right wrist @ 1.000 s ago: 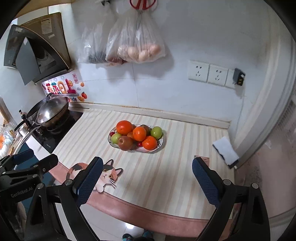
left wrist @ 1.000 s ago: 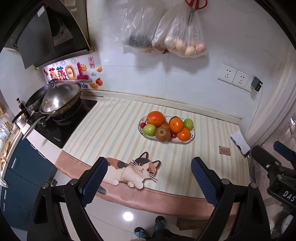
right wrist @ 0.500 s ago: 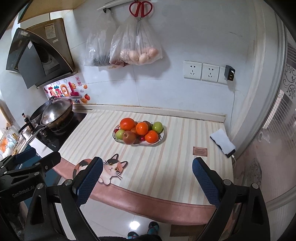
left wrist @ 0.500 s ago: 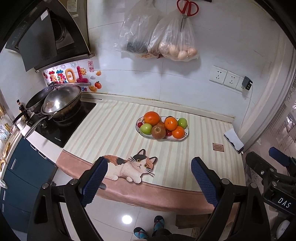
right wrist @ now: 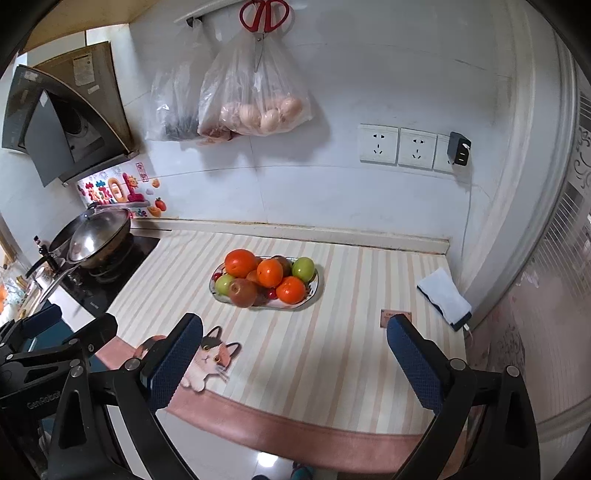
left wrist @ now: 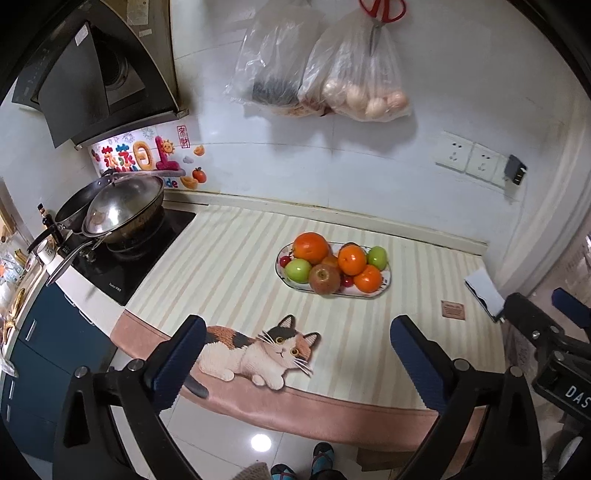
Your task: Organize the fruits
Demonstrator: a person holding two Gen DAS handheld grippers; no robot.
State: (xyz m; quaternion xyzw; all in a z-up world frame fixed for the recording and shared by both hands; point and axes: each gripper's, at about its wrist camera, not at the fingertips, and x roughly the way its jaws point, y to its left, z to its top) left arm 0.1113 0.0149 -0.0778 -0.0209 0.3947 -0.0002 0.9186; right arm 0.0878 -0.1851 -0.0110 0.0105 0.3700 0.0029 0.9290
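At the far left, a lidded steel wok [left wrist: 123,210] sits on a black glass cooktop [left wrist: 127,258], kept clear of the striped mat [left wrist: 221,266] that covers the counter, probably to shield it. The left gripper [left wrist: 295,354] hangs off the near edge with its blue, textured pads spread wide and nothing between them. A printed calico cat [left wrist: 258,350] lies flat on the mat's pink near border. At mid-counter stands an oval, patterned plate [right wrist: 314,291] that looks ceramic; all the fruit in view is heaped on it, none loose on the mat: glossy oranges [right wrist: 241,263], smooth green apples [right wrist: 303,268], a dull reddish apple [right wrist: 242,292] at the near rim, and small red cherries [right wrist: 272,294] tucked low. Such a pile would suit fruit already gathered as well as fruit waiting to be sorted. The round skins would likely roll if nudged. The right gripper [right wrist: 294,356] is likewise released and empty, near the edge. Farther right lie a small brown card [right wrist: 395,317] and a folded white cloth [right wrist: 443,297] by the wall. Above, thin plastic bags [right wrist: 255,99] and red-handled scissors [right wrist: 264,16] hang from a rail, off the work surface.
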